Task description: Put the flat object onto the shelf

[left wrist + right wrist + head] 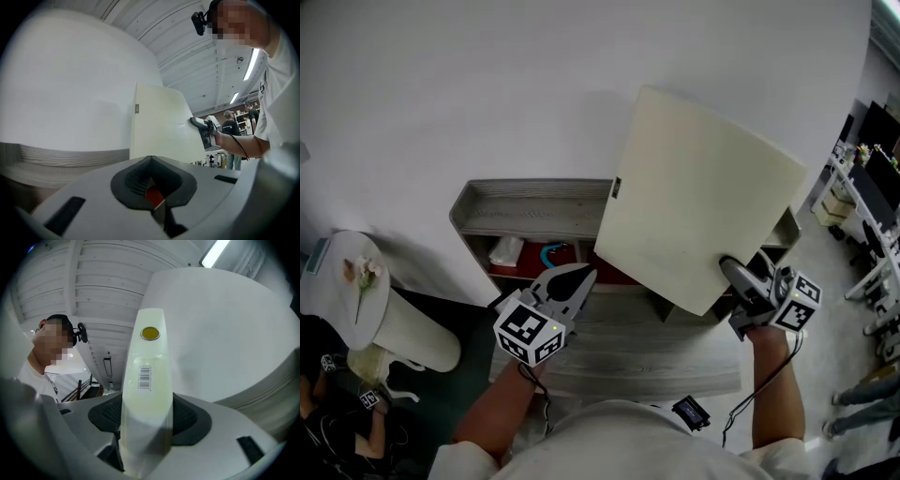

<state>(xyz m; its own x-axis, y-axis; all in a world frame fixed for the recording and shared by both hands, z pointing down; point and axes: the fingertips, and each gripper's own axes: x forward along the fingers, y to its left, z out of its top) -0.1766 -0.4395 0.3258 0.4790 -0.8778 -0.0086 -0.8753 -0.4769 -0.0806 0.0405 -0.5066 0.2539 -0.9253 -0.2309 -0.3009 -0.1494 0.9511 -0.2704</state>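
Observation:
The flat object is a large cream board (694, 197), tilted up in the air over the grey wooden shelf (534, 202) that stands against the white wall. My right gripper (736, 272) is shut on the board's lower right corner. In the right gripper view the board (146, 380) stands edge-on between the jaws, showing a barcode label and a yellow dot. My left gripper (577, 277) hangs at the board's lower left, apart from it, jaws together and holding nothing. The left gripper view shows the board (159, 124) ahead with the right gripper (204, 129) on its far edge.
The shelf's upper compartment holds a white item (504, 249) and a blue item (551, 251). A round white side table (352, 281) stands to the left. Desks with equipment (862, 206) line the right side. People stand in the background (229, 126).

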